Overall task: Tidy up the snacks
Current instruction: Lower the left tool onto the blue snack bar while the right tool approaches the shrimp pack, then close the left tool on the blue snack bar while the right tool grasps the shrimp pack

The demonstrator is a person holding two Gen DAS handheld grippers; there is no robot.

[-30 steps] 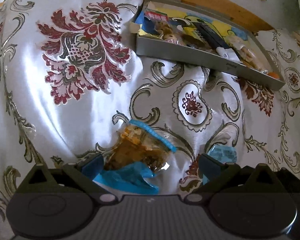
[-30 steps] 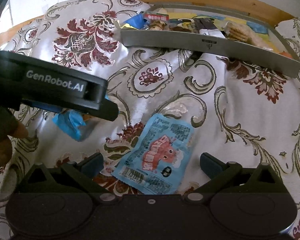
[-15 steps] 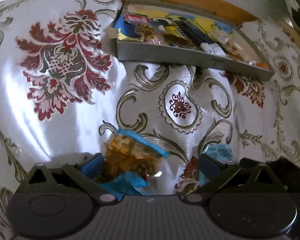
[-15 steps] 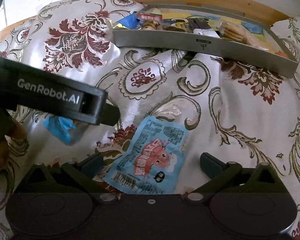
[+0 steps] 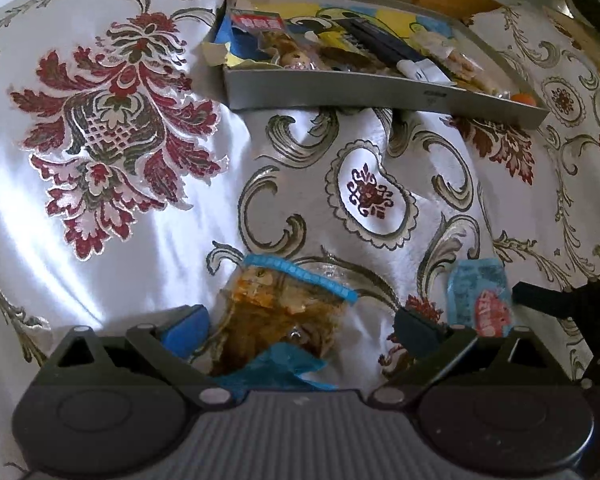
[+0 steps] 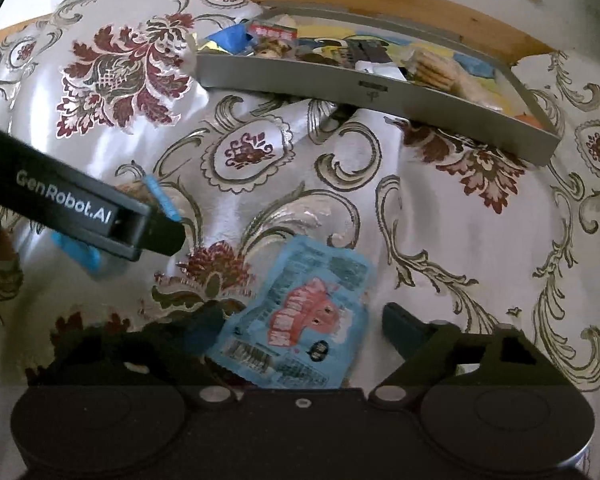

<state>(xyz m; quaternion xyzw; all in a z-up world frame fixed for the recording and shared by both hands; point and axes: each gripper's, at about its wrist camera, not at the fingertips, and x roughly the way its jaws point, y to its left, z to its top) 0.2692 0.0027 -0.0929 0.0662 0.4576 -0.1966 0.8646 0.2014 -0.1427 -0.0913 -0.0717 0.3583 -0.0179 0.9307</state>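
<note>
A clear snack packet with blue ends and orange-brown contents lies on the patterned cloth, between the fingers of my open left gripper. The blue pad of its left finger is close beside the packet. A light-blue packet with a red cartoon lies flat between the fingers of my open right gripper, with a gap on its right side. The same blue packet shows at the right in the left wrist view. In the right wrist view the left gripper hides most of the clear packet.
A shallow grey tray holding several snacks sits at the far edge of the cloth, seen again as the tray ahead of the right gripper. A wooden board and a wall lie behind it. A person's hand holds the left gripper.
Both grippers have moved forward and down over their packets. The right gripper's fingers have narrowed slightly around the blue packet. The left gripper's opening is unchanged.
</note>
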